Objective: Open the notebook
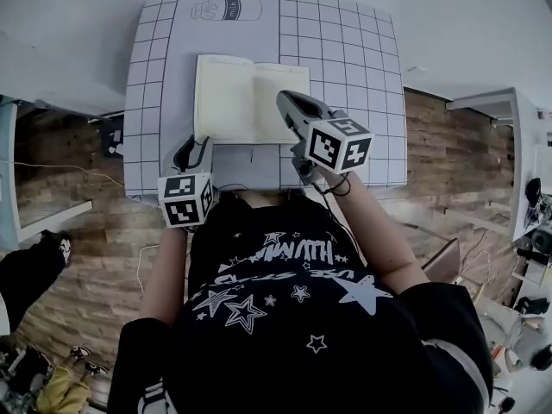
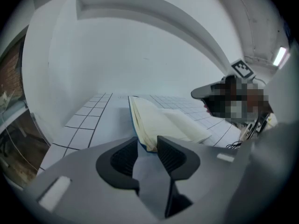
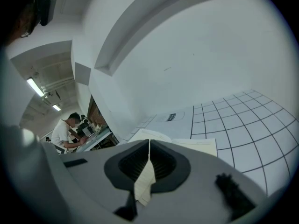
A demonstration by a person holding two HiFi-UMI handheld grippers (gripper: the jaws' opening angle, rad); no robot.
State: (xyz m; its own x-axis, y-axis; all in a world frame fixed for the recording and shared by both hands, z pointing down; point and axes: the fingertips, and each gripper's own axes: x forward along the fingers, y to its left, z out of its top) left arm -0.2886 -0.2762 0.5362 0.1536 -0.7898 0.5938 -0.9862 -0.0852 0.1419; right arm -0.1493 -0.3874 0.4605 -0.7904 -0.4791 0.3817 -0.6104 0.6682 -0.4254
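Note:
The notebook (image 1: 233, 97) lies open on the gridded white table (image 1: 345, 50), cream pages up. My right gripper (image 1: 289, 102) reaches over its right-hand page and is shut on one sheet. In the right gripper view the cream sheet (image 3: 145, 181) runs down between the closed jaws of the right gripper (image 3: 149, 148), with the notebook (image 3: 201, 146) flat beyond. My left gripper (image 1: 191, 149) sits at the book's near left corner. In the left gripper view the left gripper (image 2: 147, 146) stands open, the notebook's (image 2: 159, 122) blue-edged corner at the gap with the pads off it.
A printed can outline (image 1: 226, 9) marks the table's far side. The table's near edge runs just in front of my body, with wooden floor (image 1: 86, 266) below on both sides. A person (image 3: 63, 132) sits at a bench far off in the right gripper view.

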